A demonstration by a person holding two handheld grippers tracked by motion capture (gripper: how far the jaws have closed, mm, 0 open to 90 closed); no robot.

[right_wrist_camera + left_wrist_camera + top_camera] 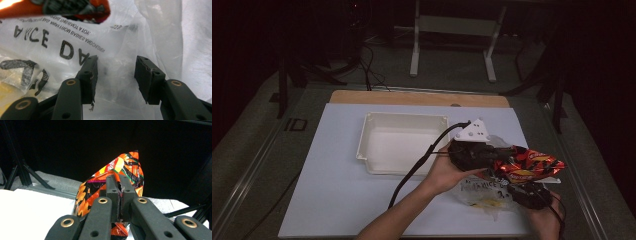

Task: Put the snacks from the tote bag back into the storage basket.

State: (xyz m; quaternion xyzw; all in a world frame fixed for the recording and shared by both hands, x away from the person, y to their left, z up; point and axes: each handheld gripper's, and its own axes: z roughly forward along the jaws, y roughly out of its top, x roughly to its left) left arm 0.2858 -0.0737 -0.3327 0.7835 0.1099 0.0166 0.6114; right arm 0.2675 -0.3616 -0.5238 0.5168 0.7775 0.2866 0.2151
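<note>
Left tongs (119,195) clamped on the edge of an orange snack bag (527,165), held up above the right side of the table (332,190). Right tongs (116,75) spread wide, jaws against a clear plastic bag (477,192) lying on the table beneath. Thin grip at the foil's edge: could slip or tear under a sharp tug. White tray (404,142) sits left, apparently empty. Black cable (422,160) trailing across the tray's near corner, apt to snag.
</note>
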